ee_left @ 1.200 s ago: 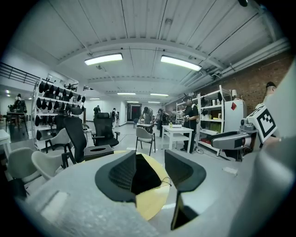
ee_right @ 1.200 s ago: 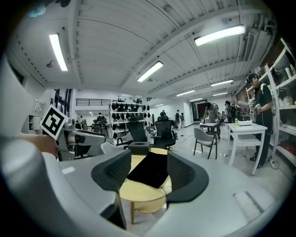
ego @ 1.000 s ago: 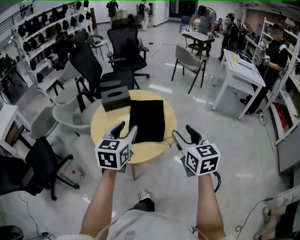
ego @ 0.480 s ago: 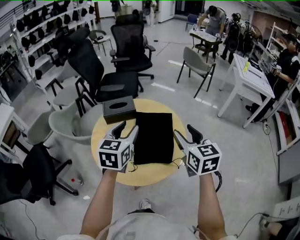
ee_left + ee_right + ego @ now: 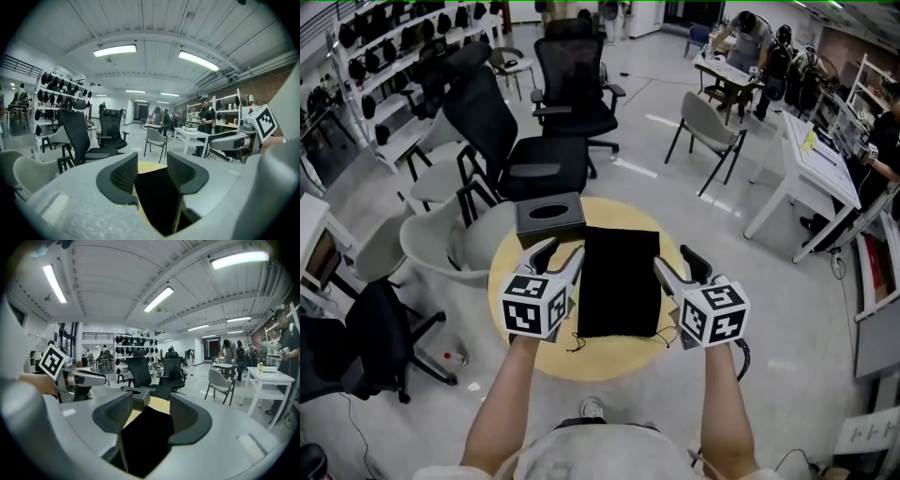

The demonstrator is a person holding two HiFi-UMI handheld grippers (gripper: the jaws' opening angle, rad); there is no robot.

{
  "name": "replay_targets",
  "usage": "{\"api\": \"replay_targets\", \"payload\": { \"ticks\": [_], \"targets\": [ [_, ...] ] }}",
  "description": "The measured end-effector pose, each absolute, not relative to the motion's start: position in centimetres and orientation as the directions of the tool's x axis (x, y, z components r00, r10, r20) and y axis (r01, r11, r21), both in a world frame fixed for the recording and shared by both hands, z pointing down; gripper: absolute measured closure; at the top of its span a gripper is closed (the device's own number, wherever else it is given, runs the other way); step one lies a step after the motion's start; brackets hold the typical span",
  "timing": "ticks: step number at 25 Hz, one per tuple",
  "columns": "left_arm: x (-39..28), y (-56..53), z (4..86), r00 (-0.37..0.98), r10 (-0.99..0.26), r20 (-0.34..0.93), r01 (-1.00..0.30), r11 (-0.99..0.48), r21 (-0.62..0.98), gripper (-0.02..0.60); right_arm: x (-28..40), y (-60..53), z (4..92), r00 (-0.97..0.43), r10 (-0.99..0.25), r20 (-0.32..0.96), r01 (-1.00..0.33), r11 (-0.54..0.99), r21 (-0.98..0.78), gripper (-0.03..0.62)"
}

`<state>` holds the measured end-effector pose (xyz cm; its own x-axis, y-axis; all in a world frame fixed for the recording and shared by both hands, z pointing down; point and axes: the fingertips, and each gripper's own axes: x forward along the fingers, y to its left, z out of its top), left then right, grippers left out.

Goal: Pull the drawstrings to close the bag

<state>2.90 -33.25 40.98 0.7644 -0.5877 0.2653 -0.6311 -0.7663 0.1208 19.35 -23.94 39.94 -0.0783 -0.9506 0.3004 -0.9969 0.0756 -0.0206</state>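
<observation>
Compared with one second before, both arms have come forward. Then the two tongs were at the near edge of the surface, short of the bag. Now the left tongs (image 5: 558, 255) are over the left part of the surface (image 5: 609, 358), just beside the left side of the bag (image 5: 619, 281), and the right tongs (image 5: 677, 264) are just beside its right side. The bag is between them. The bag and the box have not changed their place on the surface; only the camera has come closer to them. The opening of the tongs is the same as before.

The left tongs are apart, and nothing is between them; in the left gripper view the black bag (image 5: 157, 197) shows only through the gap, further away on the surface. The right tongs are apart also and hold nothing; the right gripper view shows the bag (image 5: 145, 437) and the box (image 5: 139, 397) beyond them.

Counted: one round yellow surface. On it, one black bag, which lies flat in the middle and reaches toward the near edge. One dark box (image 5: 549, 217) with an oval hole in its top is at the far left edge, just beside the far left corner of the bag. Two thin drawstrings (image 5: 573, 341) come out at the near end of the bag, one at each near corner. There are two tongs, one in each hand.
</observation>
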Motion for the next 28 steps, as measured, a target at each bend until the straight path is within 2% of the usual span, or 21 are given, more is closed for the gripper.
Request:
{"api": "replay_targets", "payload": {
  "ticks": [17, 28],
  "targets": [
    [4.3, -28.9, 41.1, 0.701, -0.636, 0.321, -0.685, -0.726, 0.058, 0.380, 20.9, -22.1, 41.4, -0.247, -0.910, 0.333, -0.968, 0.248, -0.040, 0.347],
    [4.1, -25.9, 48.8, 0.667, -0.546, 0.507, -0.654, -0.755, 0.048, 0.348, 20.9, -19.9, 48.6, -0.352, -0.808, 0.472, -0.928, 0.368, -0.061, 0.347]
  ]
}}
